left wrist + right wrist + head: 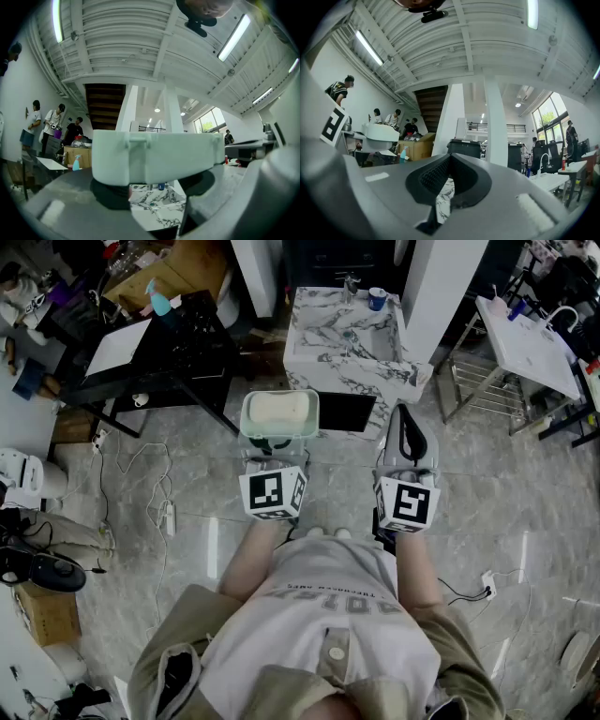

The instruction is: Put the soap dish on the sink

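Head view shows a bar of soap (278, 410) sitting in the soap dish (279, 418), and the marble sink (349, 338) out ahead of it, whereas the left gripper view only gives you the dish's pale side wall with a bit of sink peeking out underneath. The left gripper (272, 442) is grasping the dish up in the air, not on the sink, its fingers (70, 206) spread wide with the dish's lower part wedged between them. The right gripper (405, 418) has its fingers clenched on nothing.

Left gripper (275, 448) jaws wide on soap dish (279, 415); right gripper (404, 427) jaws together.
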Tool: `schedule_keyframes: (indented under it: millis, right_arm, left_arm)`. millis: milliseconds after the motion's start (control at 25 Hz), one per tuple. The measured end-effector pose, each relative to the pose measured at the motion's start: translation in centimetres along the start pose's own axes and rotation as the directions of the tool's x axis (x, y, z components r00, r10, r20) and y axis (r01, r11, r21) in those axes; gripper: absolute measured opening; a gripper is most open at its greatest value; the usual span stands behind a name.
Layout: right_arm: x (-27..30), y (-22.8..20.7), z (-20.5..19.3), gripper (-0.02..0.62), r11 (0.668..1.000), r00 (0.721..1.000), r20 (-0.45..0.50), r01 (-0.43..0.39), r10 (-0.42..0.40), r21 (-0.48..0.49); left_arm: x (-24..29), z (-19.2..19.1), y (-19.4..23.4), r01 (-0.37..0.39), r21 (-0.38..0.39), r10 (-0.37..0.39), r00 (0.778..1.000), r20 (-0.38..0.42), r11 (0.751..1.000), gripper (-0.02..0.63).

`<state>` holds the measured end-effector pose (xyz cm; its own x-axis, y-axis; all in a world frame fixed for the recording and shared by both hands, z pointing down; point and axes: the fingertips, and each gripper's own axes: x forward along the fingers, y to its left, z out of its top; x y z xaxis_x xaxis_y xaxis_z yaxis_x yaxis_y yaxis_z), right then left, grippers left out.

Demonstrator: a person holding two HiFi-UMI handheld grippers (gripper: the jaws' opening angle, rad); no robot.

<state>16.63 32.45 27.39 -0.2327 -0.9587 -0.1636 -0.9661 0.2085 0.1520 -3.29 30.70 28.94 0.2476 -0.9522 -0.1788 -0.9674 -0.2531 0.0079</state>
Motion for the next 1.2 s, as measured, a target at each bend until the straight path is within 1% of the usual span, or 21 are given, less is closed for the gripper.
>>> schedule_keyframes:
  millis: [200, 320, 600, 680, 720, 760, 840, 920, 960, 1000, 1080, 1120, 1200]
  right_arm:
    - [0.0, -0.2, 0.3, -0.003, 1.0, 1.0, 0.008, 0.008, -0.008, -0.018]
    - [0.0, -0.2, 0.3, -0.003, 0.999, 1.0, -0.005, 0.005, -0.005, -0.034]
    - [-0.2, -0.2, 0.3, -0.003, 0.995, 1.0, -0.01, -0.001, 0.0, -0.099]
    - [-0.2, -0.3, 0.2, -0.003, 0.995, 1.0, -0.017, -0.002, 0.0, -0.1]
    - [-0.2, -0.5, 0.0, -0.003, 0.996, 1.0, -0.02, -0.001, -0.001, -0.085]
    - [-0.2, -0.8, -0.2, -0.003, 0.998, 1.0, -0.023, 0.001, -0.002, -0.057]
    - [-0.2, -1.7, -0.7, -0.003, 1.0, 1.0, -0.025, 0.008, -0.007, 0.029]
    - [0.0, -2.6, -1.2, -0.002, 0.992, 0.999, -0.041, 0.009, -0.004, 0.128]
    - [0.1, -3.0, -1.4, -0.002, 0.982, 0.999, -0.049, 0.009, 0.0, 0.187]
    - [0.2, -3.5, -1.6, 0.0, 0.967, 0.998, -0.055, 0.01, 0.004, 0.253]
    - [0.5, -4.4, -1.9, 0.002, 0.922, 0.998, -0.062, 0.014, 0.011, 0.386]
    - [0.6, -4.9, -2.0, 0.002, 0.897, 0.998, -0.064, 0.013, 0.017, 0.441]
    - [0.9, -5.5, -2.2, 0.003, 0.854, 0.997, -0.063, -0.002, 0.041, 0.521]
  left_arm:
    - [0.2, 0.1, -0.2, 0.004, 0.001, -0.004, 1.0, -0.004, 1.0, 0.299]
    - [0.3, 0.0, -0.3, 0.003, -0.002, -0.003, 1.0, -0.007, 1.0, 0.299]
    - [0.4, -0.3, -0.9, 0.003, 0.002, -0.003, 1.0, -0.016, 1.0, 0.299]
    - [0.6, -0.3, -1.1, 0.004, 0.003, -0.004, 1.0, -0.017, 1.0, 0.299]
    - [0.6, -0.3, -1.2, 0.005, 0.004, -0.005, 1.0, -0.017, 1.0, 0.299]
    - [0.7, -0.4, -1.4, 0.004, 0.005, -0.004, 1.0, -0.018, 1.0, 0.299]
    - [0.8, -0.5, -1.8, 0.003, 0.006, -0.002, 1.0, -0.02, 1.0, 0.299]
    - [0.9, -0.6, -2.1, 0.0, 0.006, 0.0, 1.0, -0.025, 1.0, 0.299]
    - [1.0, -0.6, -2.3, -0.002, 0.007, 0.002, 1.0, -0.028, 1.0, 0.299]
    - [1.1, -0.6, -2.4, -0.003, 0.007, 0.003, 1.0, -0.031, 1.0, 0.299]
    - [1.4, -0.7, -2.8, -0.007, 0.006, 0.007, 0.999, -0.033, 1.0, 0.299]
    - [1.5, -0.7, -2.9, -0.01, 0.006, 0.01, 0.999, -0.033, 1.0, 0.299]
    - [1.7, -0.7, -3.4, -0.015, 0.007, 0.015, 0.999, -0.033, 1.0, 0.299]
